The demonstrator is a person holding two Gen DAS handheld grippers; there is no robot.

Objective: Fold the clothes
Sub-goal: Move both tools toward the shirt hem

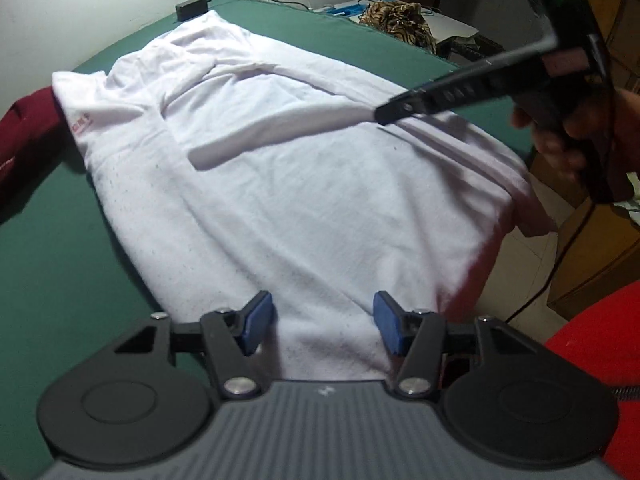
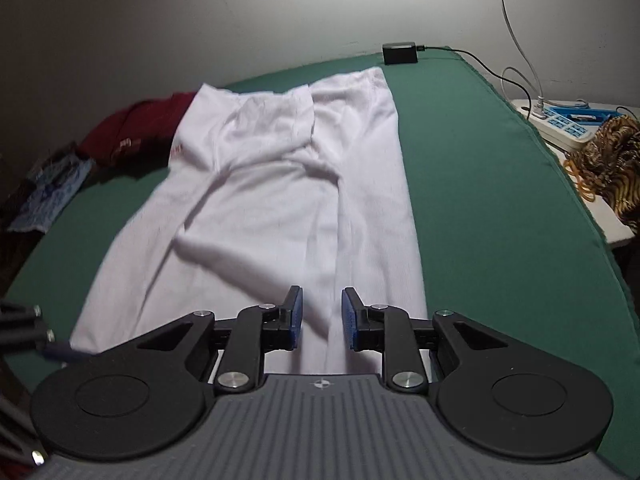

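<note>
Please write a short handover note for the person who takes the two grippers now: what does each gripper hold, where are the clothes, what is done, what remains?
Left gripper: open, empty, at the near hem of the white shirt.
Right gripper: open, empty, above the shirt's right side.
Shirt lies on the green table; both long sides look folded inward, forming a narrow strip.
Maroon garment waits unfolded at the far left, partly under the shirt.
Left to do, probably: fold the strip end to end, then take the maroon one.
</note>
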